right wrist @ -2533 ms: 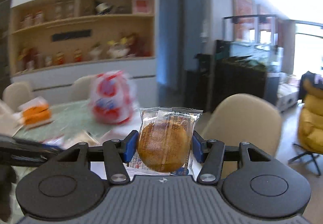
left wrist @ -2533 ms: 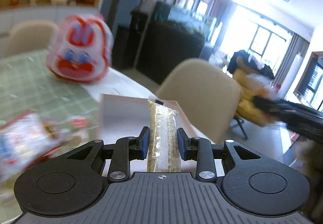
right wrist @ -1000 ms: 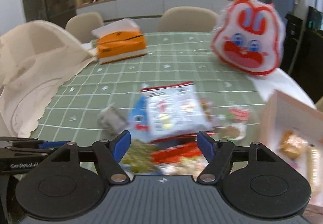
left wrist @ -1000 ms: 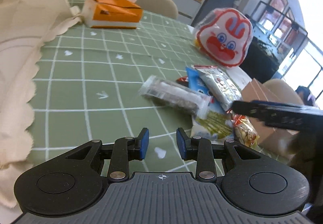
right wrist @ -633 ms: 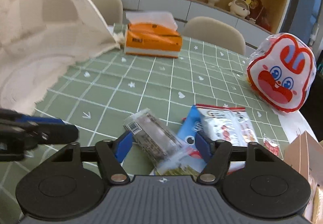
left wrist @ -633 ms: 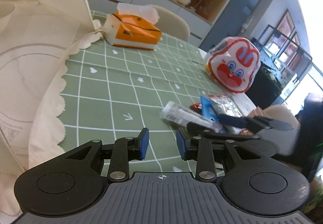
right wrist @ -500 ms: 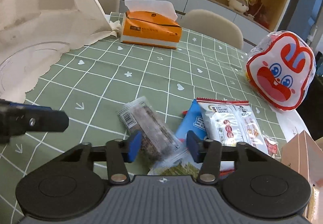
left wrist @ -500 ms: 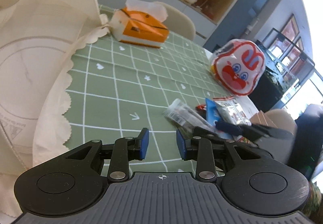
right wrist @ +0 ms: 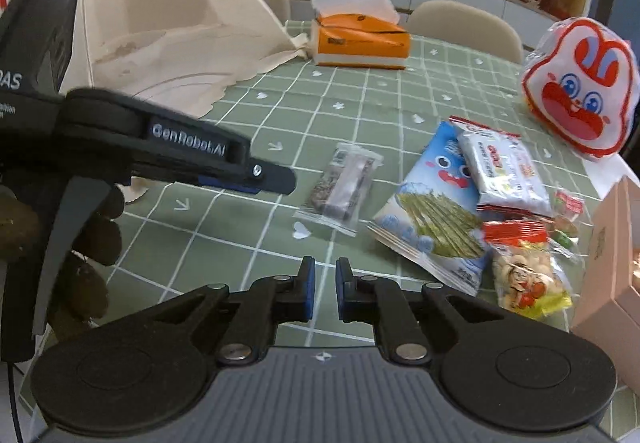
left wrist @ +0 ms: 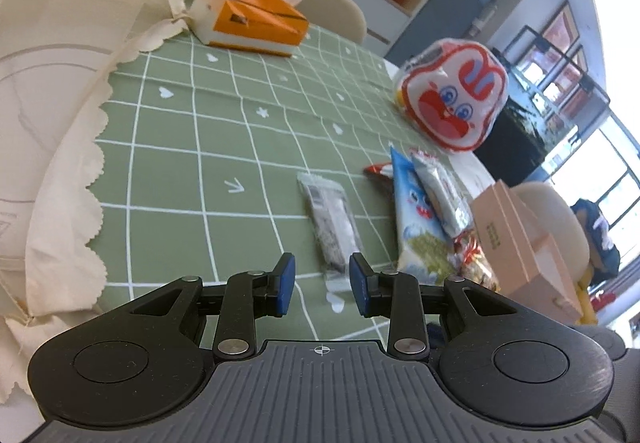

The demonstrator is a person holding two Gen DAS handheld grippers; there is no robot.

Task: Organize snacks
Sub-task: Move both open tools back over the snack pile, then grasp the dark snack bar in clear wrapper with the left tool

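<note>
Lying flat on the green checked bench (left wrist: 200, 147), the clear-wrapped grain bar (left wrist: 330, 223) sits apart from the snack pile, which leaves it the easiest item to take singly. The left gripper (left wrist: 320, 283) is lined up directly behind the bar's near end, its blue pads narrowly parted with nothing between them; the bar is just ahead of the pads, not yet gripped. The right gripper (right wrist: 325, 289) is closed and empty, held back over bare cloth, apparently keeping clear of the left one's approach.

The pink box (left wrist: 528, 243) stands at the bench edge beside the pile, probably the destination for the snacks.

The right wrist view alone shows the following:
1. The left gripper from the side, hovering near the bar.
2. The full pile: blue seaweed pack (right wrist: 436, 211), white pack (right wrist: 500, 171), and nut bag (right wrist: 524, 279).

The left wrist view alone shows the box's closed outer face and the alignment of pads to bar.
</note>
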